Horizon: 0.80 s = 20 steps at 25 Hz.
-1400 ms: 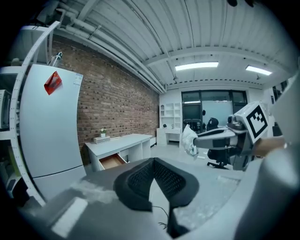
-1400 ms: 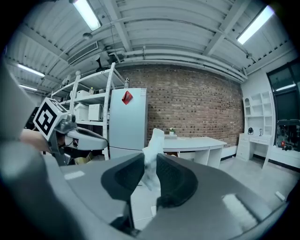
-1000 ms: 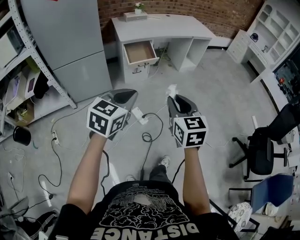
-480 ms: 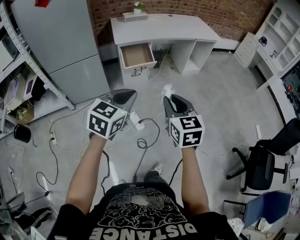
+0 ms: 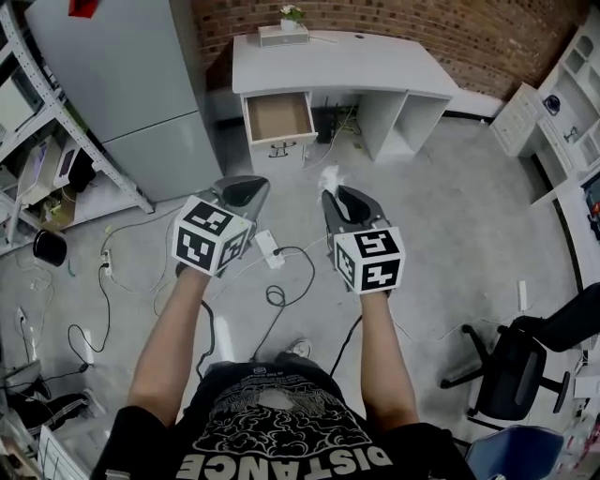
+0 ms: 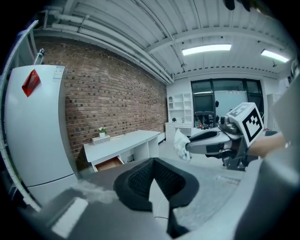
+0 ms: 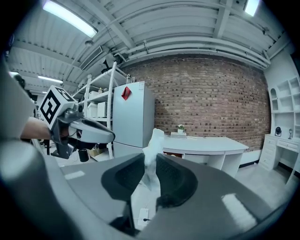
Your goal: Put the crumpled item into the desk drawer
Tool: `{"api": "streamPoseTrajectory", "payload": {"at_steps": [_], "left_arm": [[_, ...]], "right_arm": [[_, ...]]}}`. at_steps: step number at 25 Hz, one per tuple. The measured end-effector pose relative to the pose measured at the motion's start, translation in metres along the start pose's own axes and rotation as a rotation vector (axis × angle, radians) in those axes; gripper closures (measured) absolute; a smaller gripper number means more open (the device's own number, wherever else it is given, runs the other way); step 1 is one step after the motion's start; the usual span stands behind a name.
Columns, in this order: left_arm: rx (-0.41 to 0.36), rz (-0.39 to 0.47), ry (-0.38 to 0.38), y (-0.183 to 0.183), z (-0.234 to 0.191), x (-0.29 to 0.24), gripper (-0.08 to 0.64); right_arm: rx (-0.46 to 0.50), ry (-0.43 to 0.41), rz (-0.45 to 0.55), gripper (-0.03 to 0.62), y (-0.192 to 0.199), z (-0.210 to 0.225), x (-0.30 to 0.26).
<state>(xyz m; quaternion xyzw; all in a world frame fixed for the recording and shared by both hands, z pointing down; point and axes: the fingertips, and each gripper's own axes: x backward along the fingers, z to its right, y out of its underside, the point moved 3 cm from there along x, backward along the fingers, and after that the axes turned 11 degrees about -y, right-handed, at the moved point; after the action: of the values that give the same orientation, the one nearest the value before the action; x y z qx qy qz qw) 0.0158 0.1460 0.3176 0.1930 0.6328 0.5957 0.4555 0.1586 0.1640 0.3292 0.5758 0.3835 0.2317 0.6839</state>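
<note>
A white crumpled item [image 5: 328, 176] sticks out of my right gripper [image 5: 339, 199], which is shut on it and held over the floor. In the right gripper view the crumpled item [image 7: 153, 140] stands pinched between the dark pads [image 7: 176, 176]. My left gripper [image 5: 246, 190] hovers beside it on the left, shut with nothing in it; its tips [image 6: 152, 161] meet. Ahead stands the white desk [image 5: 347, 61] with its drawer [image 5: 278, 115] pulled open, showing a bare brown bottom. The left gripper view also shows the drawer [image 6: 108, 164] and the crumpled item [image 6: 180, 144].
A tall grey cabinet [image 5: 122, 75] stands left of the desk, with metal shelving [image 5: 37, 141] further left. Cables and a power strip [image 5: 267, 248] lie on the floor under the grippers. A black office chair [image 5: 525, 366] sits at lower right. A small plant [image 5: 291, 14] tops the desk.
The person has stepped forward: the desk and open drawer sit a little closer and lower in view, the chair has slid to the lower right. Both grippers keep their pose and grip.
</note>
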Motion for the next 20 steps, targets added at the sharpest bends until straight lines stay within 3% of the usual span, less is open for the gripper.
{"api": "streamPoseTrajectory", "payload": {"at_steps": [12, 20], "left_arm": [[0.030, -0.025, -0.113, -0.005, 0.011, -0.035, 0.565], [0.030, -0.044, -0.131, -0.005, 0.013, -0.044, 0.565]], "right_arm": [[0.031, -0.095, -0.033, 0.515, 0.008, 0.040, -0.008], [0.038, -0.137, -0.043, 0.518, 0.012, 0.047, -0.015]]}}
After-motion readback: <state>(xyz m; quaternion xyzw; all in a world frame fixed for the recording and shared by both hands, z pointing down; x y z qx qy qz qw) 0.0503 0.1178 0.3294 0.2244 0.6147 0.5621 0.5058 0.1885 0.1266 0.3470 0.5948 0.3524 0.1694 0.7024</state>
